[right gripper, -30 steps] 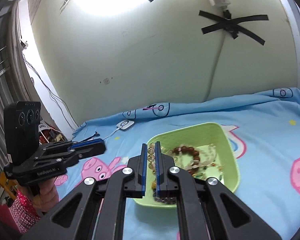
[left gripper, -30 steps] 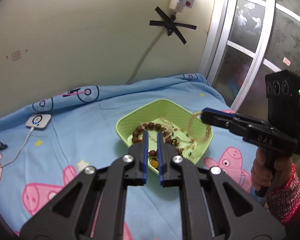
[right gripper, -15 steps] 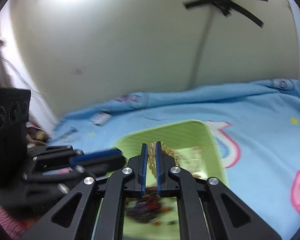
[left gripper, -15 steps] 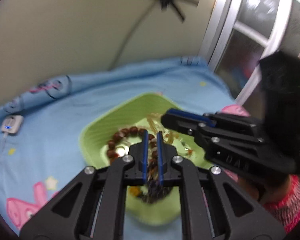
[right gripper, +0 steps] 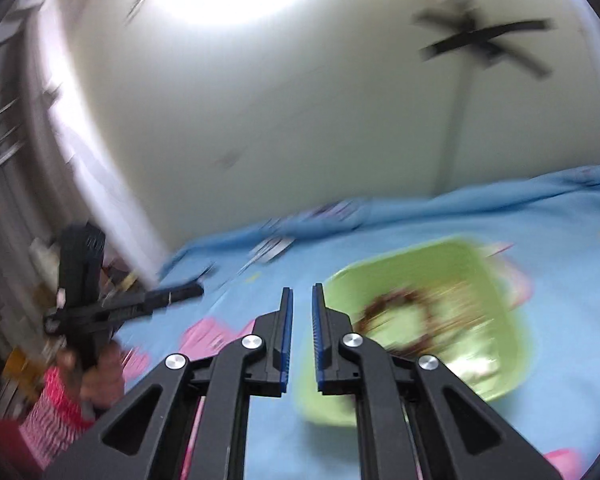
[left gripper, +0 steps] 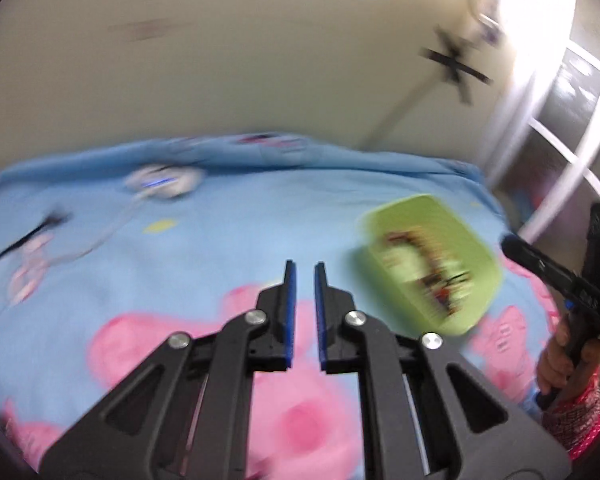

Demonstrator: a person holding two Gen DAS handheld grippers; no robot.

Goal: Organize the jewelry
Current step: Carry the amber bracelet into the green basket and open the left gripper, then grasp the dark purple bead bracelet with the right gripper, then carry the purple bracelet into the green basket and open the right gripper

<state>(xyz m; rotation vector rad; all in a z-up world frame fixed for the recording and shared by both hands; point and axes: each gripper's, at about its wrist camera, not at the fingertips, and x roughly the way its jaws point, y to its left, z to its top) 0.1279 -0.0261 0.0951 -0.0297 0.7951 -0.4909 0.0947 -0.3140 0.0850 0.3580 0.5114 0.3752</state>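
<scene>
Bracelets (right gripper: 404, 316) made of beads lie in the green tray (right gripper: 504, 344) on the bed. They look light, floppy and easy to tangle; pinch one strand near its top. Each hand-held gripper (left gripper: 304, 276) (right gripper: 302, 298) is narrow, holding nothing.

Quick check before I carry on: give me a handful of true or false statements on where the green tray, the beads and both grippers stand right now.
1. The shallow light green plastic tray rests on the blue cartoon-print bedsheet. True.
2. The brown beaded bracelets lie inside that tray. True.
3. The left gripper holds a bracelet. False: nothing shows between its nearly shut jaws.
4. The right gripper has its tips inside the tray. False: they show just left of its rim, jaws shut and empty.
5. The white charger puck sits in the tray. False: it lies on the sheet, far from it.
</scene>
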